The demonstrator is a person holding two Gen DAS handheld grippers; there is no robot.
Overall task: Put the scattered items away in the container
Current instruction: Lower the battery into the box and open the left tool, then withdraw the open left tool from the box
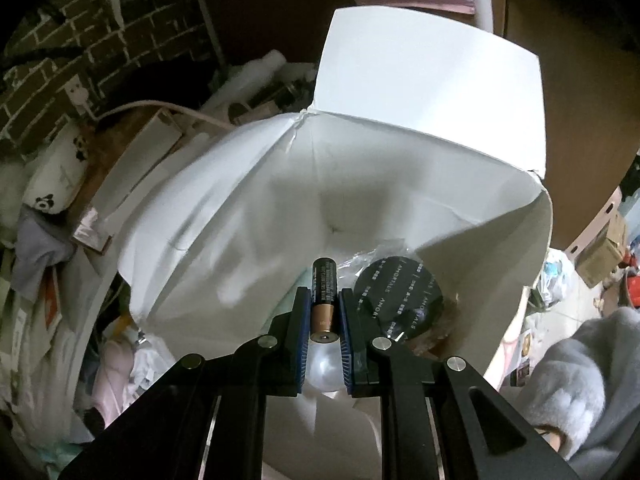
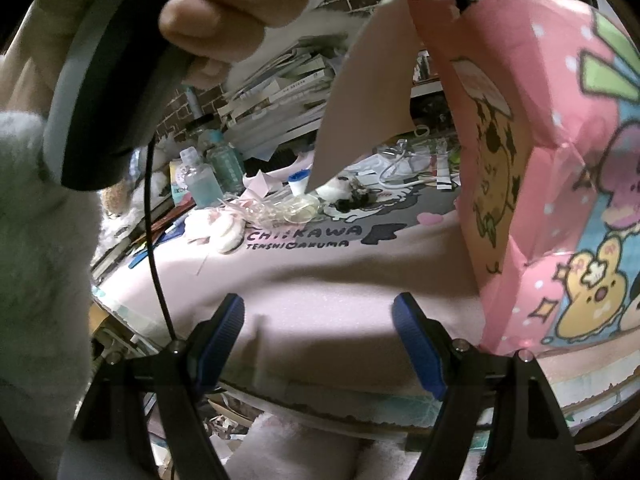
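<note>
A black-and-copper battery (image 1: 323, 300) sits between blue pads (image 1: 347, 340) over a white-lined box (image 1: 256, 208) holding a black disc (image 1: 398, 300) with white lettering, while outside the box (image 2: 560, 184) is pink with cartoon animals.

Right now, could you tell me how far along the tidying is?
Done: a round black tin and clear wrapper lie inside the box. In hand: the left hand-held gripper holds a battery over it. Left: bottles and plastic bits on the mat; the right hand-held gripper is open.
</note>
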